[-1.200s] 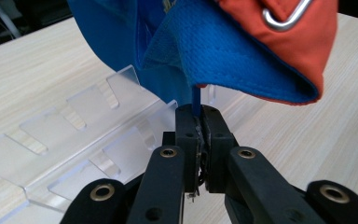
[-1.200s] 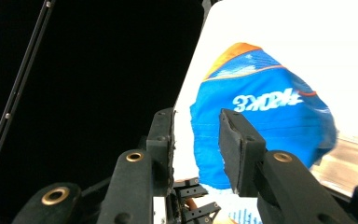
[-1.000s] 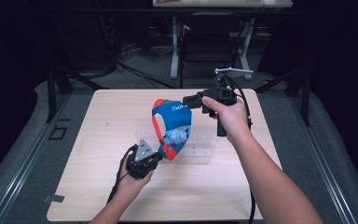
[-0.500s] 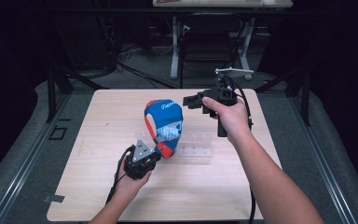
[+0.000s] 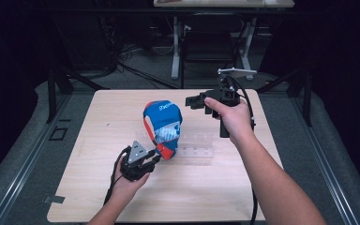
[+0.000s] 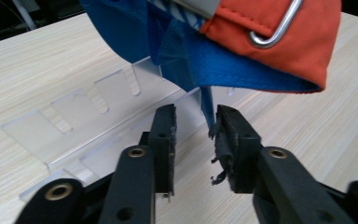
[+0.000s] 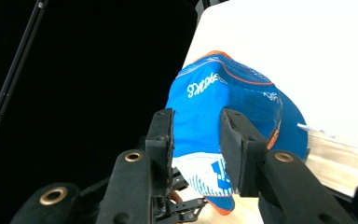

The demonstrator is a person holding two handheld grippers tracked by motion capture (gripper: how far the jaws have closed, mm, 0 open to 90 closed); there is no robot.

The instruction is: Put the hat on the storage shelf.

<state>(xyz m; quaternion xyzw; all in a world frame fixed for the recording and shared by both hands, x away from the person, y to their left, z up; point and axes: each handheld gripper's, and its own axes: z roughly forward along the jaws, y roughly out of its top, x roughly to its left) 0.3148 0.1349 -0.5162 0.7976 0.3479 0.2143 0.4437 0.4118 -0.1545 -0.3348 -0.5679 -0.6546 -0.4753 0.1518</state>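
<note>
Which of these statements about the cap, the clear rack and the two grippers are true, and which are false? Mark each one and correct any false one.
1. The cap is blue, white and orange-red. True.
2. The cap lies flat on the floor beside the table. False: it stands over the clear plastic rack on the wooden table.
3. The left gripper has its jaws apart, having just been opening, with a thin blue strap hanging between them. True.
4. The right gripper is clamped on the cap's brim. False: it hangs in the air to the cap's right, apart from it.
5. A metal ring shows on the cap's orange part. True.
</note>
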